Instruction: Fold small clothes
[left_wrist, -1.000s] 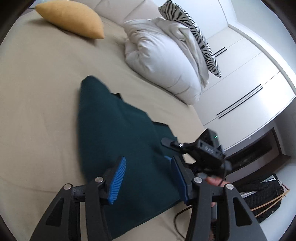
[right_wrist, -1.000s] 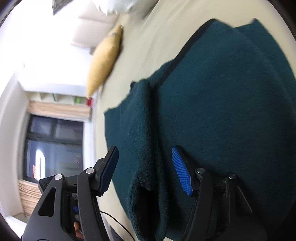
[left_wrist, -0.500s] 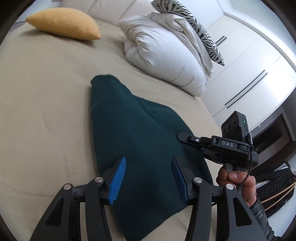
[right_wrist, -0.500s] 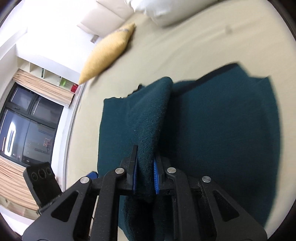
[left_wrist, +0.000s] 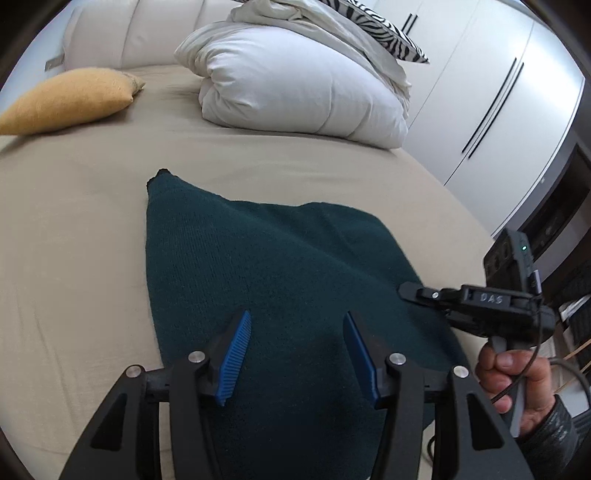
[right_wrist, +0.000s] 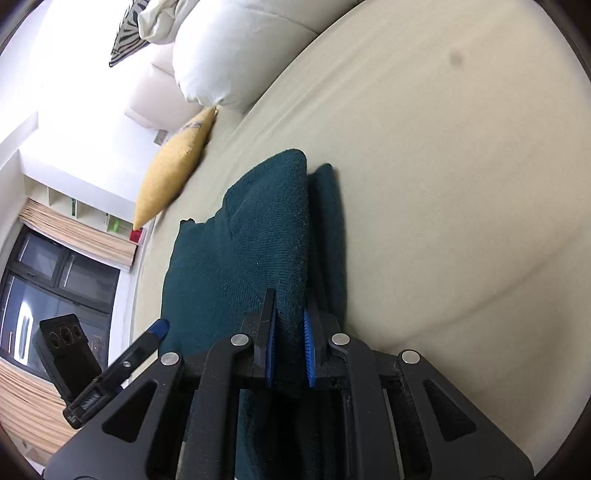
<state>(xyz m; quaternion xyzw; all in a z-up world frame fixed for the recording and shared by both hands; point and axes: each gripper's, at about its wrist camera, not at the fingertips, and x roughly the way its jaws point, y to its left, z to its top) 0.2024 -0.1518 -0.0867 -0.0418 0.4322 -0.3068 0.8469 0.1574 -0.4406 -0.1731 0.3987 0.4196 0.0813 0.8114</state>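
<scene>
A dark teal knitted garment (left_wrist: 277, 258) lies on the beige bed (left_wrist: 74, 258). My left gripper (left_wrist: 296, 315) hovers over its near part, open, with both blue pads clear of the cloth. At the garment's right edge is my right gripper (left_wrist: 406, 291), held by a hand (left_wrist: 517, 380). In the right wrist view the right gripper (right_wrist: 289, 295) is shut on a raised fold of the garment (right_wrist: 240, 240), which stands up as a ridge between the pads. The left gripper (right_wrist: 159, 328) shows at lower left, beside the cloth.
A mustard cushion (left_wrist: 70, 101) lies at the far left of the bed. A bunched white duvet (left_wrist: 295, 85) with a zebra-print pillow (left_wrist: 388, 29) sits at the head. White wardrobe doors (left_wrist: 498, 110) stand to the right. A dark window (right_wrist: 55, 277) is beyond the bed's other side.
The right gripper went from open around a fold to shut on it, then drew the fold up and across. The left gripper swung over the garment and rolled, staying open.
</scene>
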